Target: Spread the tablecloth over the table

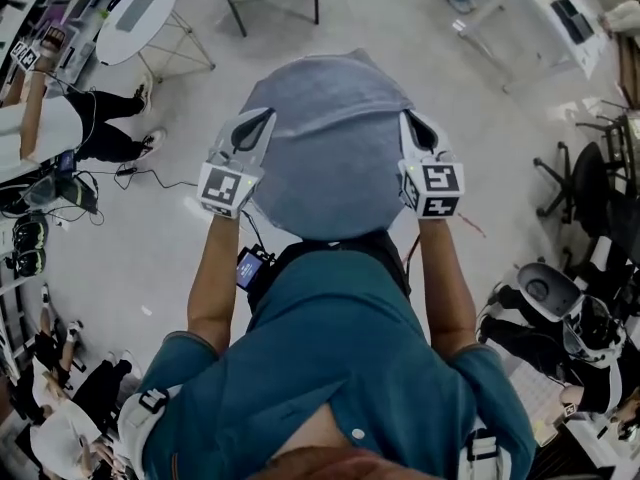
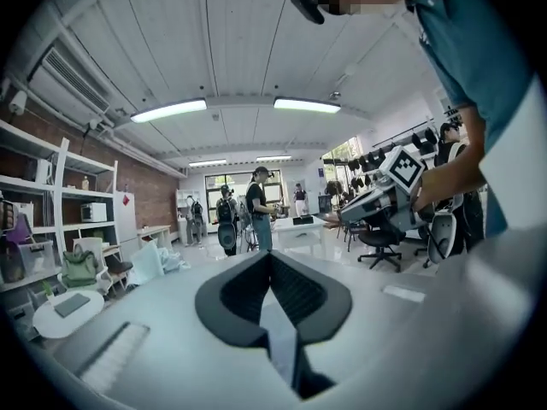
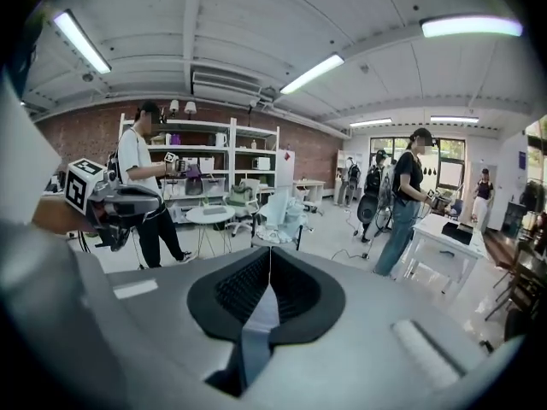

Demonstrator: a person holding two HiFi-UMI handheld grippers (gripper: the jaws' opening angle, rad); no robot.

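Left gripper (image 1: 258,128) and right gripper (image 1: 412,128) both pinched tight on the cloth (image 1: 330,158) — it hangs bunched between them, mid-air.

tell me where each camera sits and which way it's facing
Head view: on the person's head, looking steeply down at the grey-blue fabric tablecloth held by the left gripper and right gripper; teal shirt and forearms show.
Left gripper view: on that gripper, looking along shut jaws towards the windows; the person's right hand shows.
Right gripper view: likewise, towards the brick wall with shelves; the left hand shows.
Shared: both gripper views catch the bystander in a black shirt and each other's gripper.
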